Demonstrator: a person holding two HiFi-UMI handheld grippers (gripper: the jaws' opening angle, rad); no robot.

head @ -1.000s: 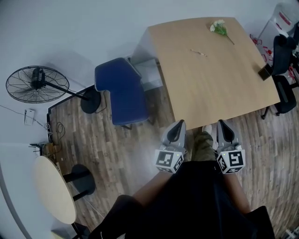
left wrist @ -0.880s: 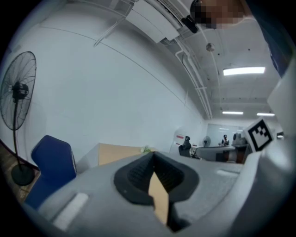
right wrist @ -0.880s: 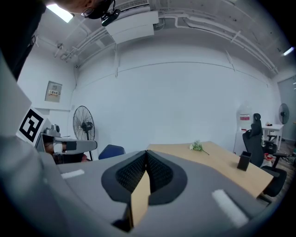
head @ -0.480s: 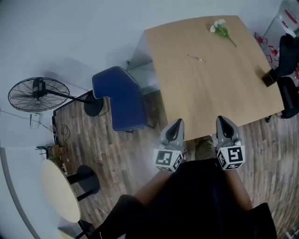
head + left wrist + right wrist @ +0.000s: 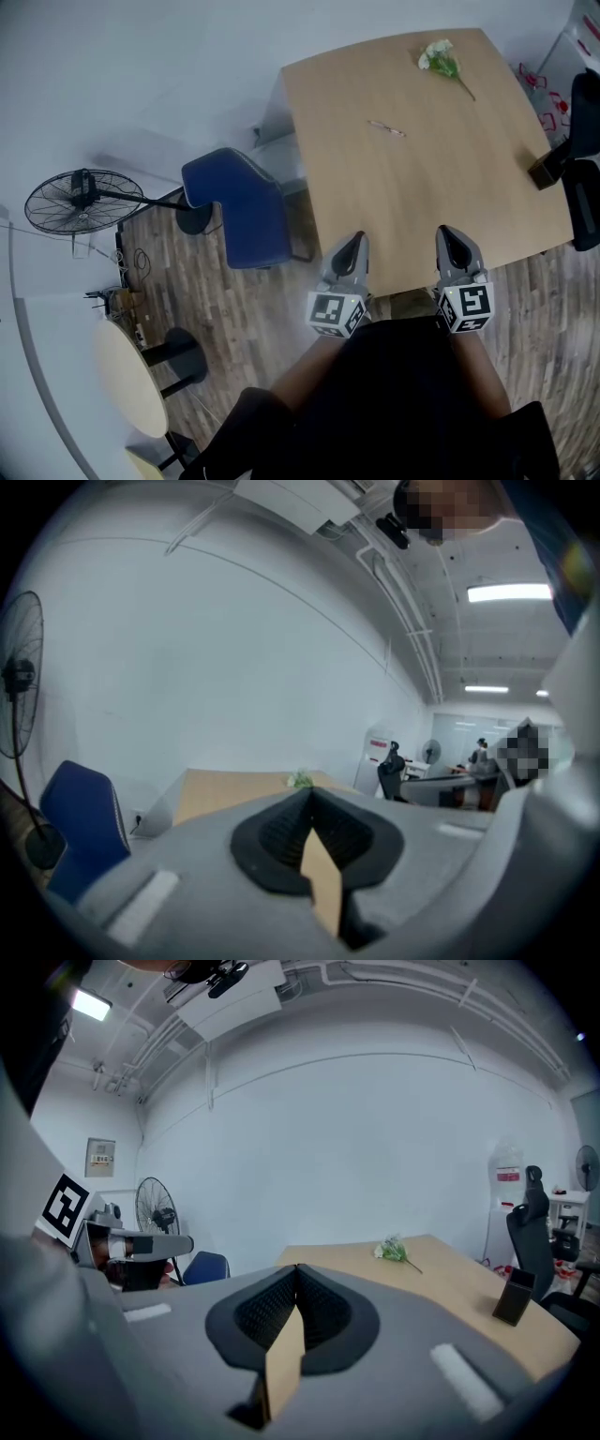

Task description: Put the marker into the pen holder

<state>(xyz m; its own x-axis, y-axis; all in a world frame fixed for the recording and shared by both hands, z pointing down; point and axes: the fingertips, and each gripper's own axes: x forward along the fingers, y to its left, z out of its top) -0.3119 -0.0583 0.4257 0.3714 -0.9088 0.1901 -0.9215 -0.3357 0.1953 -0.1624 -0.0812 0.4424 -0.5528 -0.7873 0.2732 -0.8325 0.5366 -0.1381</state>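
Hovering: left gripper [image 5: 352,246] and right gripper [image 5: 450,240], fingers [image 5: 277,834] pressed together (both empty); marker [image 5: 387,128] on bench [image 5: 450,183] well ahead of them.

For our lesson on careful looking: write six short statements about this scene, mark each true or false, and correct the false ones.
1. The marker lies on the table, apart from the flower. True.
2. In the head view, the pen holder stands at the table's right edge. True.
3. The left gripper and right gripper are both shut and empty. True.
4. The marker is inside the pen holder. False: it lies loose mid-table.
5. The chair is red. False: the chair is blue.
6. The right gripper hangs over the pen holder. False: it is at the table's near edge, well away from the pen holder.
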